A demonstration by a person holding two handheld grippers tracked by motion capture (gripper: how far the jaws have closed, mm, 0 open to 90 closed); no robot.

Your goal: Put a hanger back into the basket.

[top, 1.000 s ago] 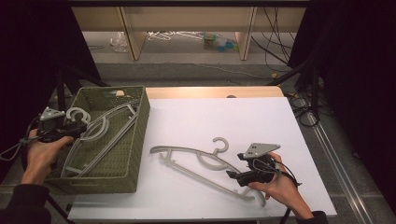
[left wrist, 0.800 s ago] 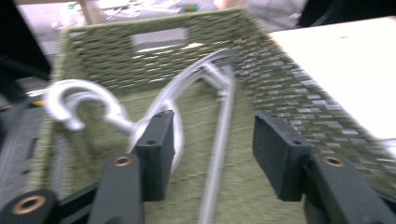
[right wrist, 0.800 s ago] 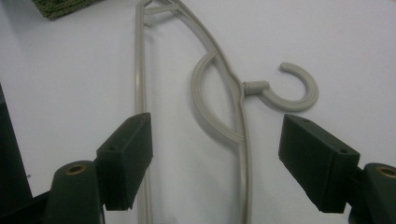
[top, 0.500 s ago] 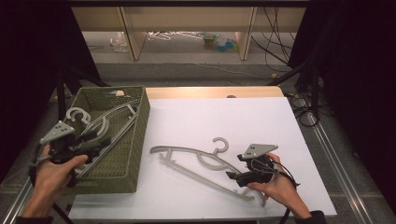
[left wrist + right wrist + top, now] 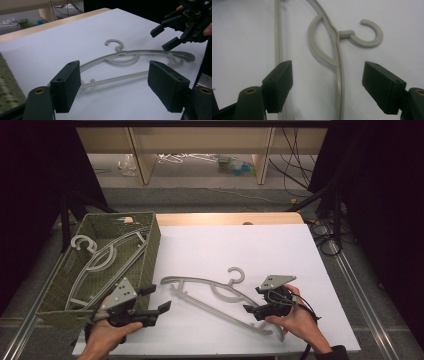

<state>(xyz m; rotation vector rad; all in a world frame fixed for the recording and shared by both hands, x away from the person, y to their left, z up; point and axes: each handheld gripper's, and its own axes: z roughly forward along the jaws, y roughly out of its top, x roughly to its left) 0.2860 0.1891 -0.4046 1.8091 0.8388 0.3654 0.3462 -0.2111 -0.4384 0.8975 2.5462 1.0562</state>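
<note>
A grey plastic hanger [image 5: 215,290] lies flat on the white table [image 5: 240,245], hook pointing to the far side. My left gripper [image 5: 156,299] is open, low over the table's front left, just off the hanger's left end and aimed at it. In the left gripper view the hanger [image 5: 120,56] lies beyond the open left gripper [image 5: 115,90], untouched. My right gripper [image 5: 254,300] is open over the hanger's right arm. In the right gripper view the hanger [image 5: 338,55] runs between the parted jaws of the right gripper [image 5: 332,90], with nothing clamped.
A green woven basket [image 5: 60,285] at the table's left holds a few more grey hangers [image 5: 100,255]. The right gripper [image 5: 170,35] shows in the left gripper view. Cables [image 5: 325,240] hang off the right edge. Shelving and floor clutter [image 5: 235,165] lie behind.
My left gripper has come out of the basket and moved forward and right to the table beside the hanger's left end. The right gripper has stayed put.
</note>
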